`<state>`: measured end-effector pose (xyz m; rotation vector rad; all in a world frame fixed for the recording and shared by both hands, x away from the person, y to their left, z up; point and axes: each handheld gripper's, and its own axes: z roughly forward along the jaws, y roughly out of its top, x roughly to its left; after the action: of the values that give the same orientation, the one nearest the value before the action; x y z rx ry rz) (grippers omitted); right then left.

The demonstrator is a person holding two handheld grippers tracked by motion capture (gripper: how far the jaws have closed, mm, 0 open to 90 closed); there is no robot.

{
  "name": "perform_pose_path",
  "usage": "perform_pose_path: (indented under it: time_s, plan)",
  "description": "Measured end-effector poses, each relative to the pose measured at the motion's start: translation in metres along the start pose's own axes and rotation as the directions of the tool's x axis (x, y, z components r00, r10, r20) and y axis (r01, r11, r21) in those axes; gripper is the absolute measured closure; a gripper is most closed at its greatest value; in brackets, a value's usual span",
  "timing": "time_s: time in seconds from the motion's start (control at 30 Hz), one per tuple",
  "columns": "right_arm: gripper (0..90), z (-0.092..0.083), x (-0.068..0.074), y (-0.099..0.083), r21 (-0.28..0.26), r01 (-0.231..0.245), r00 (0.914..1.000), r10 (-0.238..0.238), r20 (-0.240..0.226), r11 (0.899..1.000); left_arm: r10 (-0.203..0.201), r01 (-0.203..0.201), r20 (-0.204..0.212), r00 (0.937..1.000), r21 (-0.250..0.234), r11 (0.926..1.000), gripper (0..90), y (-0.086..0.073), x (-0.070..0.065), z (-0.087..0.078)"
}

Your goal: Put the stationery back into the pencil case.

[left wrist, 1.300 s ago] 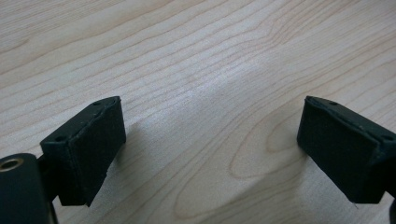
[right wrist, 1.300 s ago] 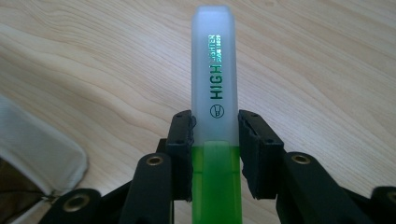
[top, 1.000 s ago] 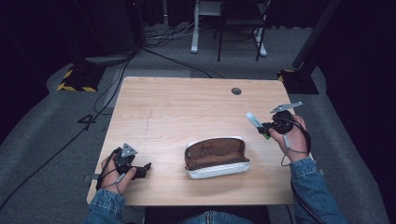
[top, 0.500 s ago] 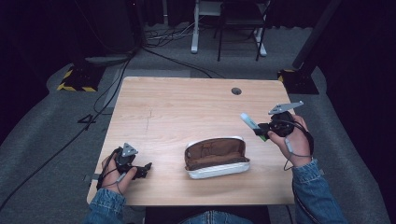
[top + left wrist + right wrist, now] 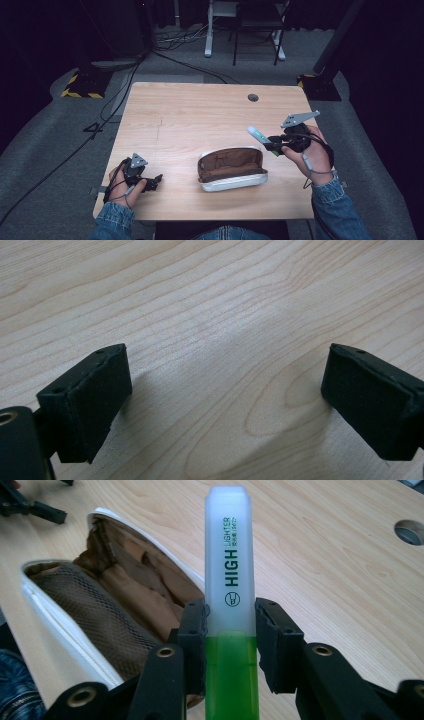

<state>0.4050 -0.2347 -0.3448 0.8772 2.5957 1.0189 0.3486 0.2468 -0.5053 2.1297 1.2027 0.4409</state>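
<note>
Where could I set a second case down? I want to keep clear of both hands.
The far half of the table is bare wood, bordered by the cable hole and the open pencil case. The strip between the left tool and the case is free too. It is crowded between the case and the right tool holding the highlighter.

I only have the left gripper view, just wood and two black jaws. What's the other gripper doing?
Observer: The right gripper is shut on a green highlighter, cap end forward.
Operator: Is a container nearby?
Observer: Yes, an open pencil case lies on the table, between the two grippers.
Operator: Is the highlighter in the case?
Observer: No, the high view shows it in the air to the case's right.
Operator: Where's my left gripper?
Observer: Near the table's front left edge, jaws open, apart from the case.
</note>
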Motion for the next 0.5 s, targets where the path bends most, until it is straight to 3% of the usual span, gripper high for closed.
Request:
perform_pose_path:
  time_s: [0.5]
  plan:
    - [67.1, 0.010, 0.032, 0.010, 0.028, 0.099, 0.9903, -0.096, -0.100, 0.995, 0.005, -0.005, 0.004, 1.0000, -0.003, 1.0000, 6.1, 0.000, 0.000, 0.001]
